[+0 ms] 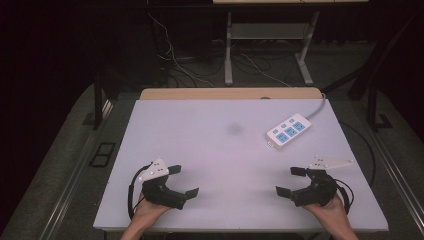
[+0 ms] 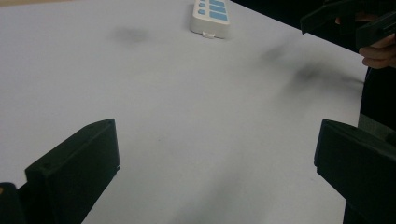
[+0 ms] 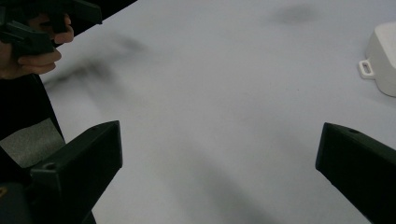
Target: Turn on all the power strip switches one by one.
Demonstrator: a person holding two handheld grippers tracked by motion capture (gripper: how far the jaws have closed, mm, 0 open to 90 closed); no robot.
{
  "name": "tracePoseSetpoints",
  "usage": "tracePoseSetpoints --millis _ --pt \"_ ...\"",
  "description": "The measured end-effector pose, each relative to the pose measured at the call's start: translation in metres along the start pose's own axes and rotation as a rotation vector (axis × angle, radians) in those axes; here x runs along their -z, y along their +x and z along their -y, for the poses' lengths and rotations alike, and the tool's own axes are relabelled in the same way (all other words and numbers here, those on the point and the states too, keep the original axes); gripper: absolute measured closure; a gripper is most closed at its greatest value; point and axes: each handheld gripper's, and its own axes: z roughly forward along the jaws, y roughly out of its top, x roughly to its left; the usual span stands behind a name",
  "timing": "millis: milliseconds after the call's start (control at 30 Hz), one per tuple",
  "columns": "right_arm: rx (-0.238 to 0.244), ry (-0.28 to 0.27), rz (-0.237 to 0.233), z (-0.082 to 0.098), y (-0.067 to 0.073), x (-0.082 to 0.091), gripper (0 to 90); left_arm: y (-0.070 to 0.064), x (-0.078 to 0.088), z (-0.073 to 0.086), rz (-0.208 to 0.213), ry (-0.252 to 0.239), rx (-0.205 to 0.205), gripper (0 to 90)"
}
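Near the table's [image 1: 200, 125] front edge, the left gripper [image 1: 182, 181] and right gripper [image 1: 290, 181] rest wide open, empty. Toward the far right lies the power strip [image 1: 289, 131]; any approach should stay level, jaws spanning its narrow width.

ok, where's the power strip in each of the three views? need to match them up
High view: power strip lies at right of centre on the white table, angled, its cable running off the far right edge.
Left gripper view: top centre, near end and blue sockets visible.
Right gripper view: right edge, a white corner with a small loop tab.
Shared landmark: the dark smudge on the table, left of the strip in all three.
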Motion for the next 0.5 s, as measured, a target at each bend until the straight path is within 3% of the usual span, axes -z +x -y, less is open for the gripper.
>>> tracePoseSetpoints --millis 500 --pt "-0.001 0.024 0.006 0.0015 -0.0004 -0.0015 0.4 0.0006 -0.0009 0.0013 0.005 0.009 0.008 0.0"
